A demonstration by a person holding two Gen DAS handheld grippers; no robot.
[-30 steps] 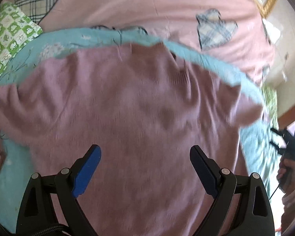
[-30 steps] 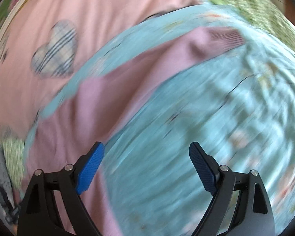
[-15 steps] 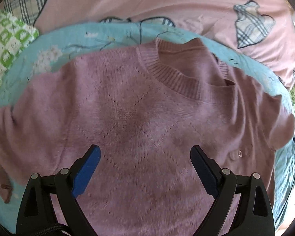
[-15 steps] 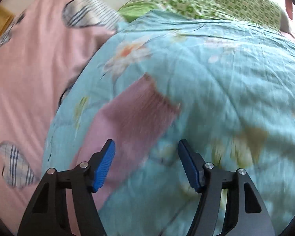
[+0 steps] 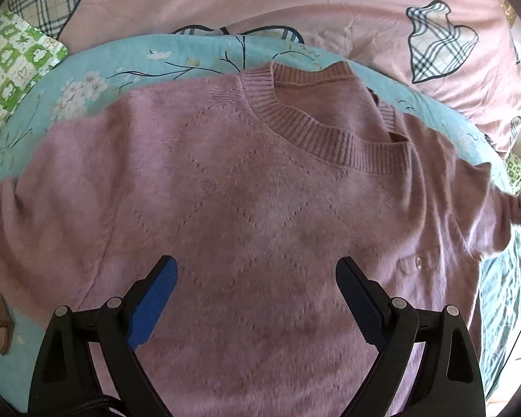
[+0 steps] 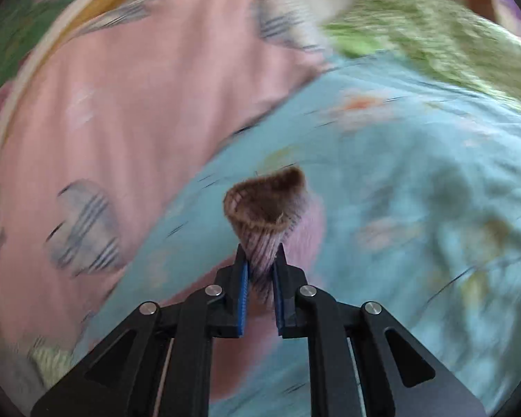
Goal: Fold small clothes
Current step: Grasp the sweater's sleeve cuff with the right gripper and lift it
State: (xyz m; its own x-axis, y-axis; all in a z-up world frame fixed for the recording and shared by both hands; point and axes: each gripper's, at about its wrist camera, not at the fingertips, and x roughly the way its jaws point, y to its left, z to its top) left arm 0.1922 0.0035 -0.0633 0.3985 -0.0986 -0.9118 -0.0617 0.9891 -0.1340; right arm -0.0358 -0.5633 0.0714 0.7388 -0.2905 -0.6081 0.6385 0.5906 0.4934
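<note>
sweater [image 5: 246, 215] lying spread on the quilt [image 5: 128, 59], collar at the far side | left gripper [image 5: 257, 281] hanging over the sweater's near middle | sleeve cuff [image 6: 265, 215] sitting between the right gripper [image 6: 260, 260] pads, over the quilt | bedspread [image 5: 330, 3] lying beyond the quilt | pillow [image 5: 7, 69] lying at far left

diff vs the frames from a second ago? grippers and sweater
The right gripper was open over the blue bedspread; its jaws have just been closing and now pinch the sweater's ribbed cuff, lifted off the spread. The left gripper has closed in on the sweater chest, so the collar looks larger. Unchanged: left jaws open and empty, sweater lying face up on the bedspread.
</note>
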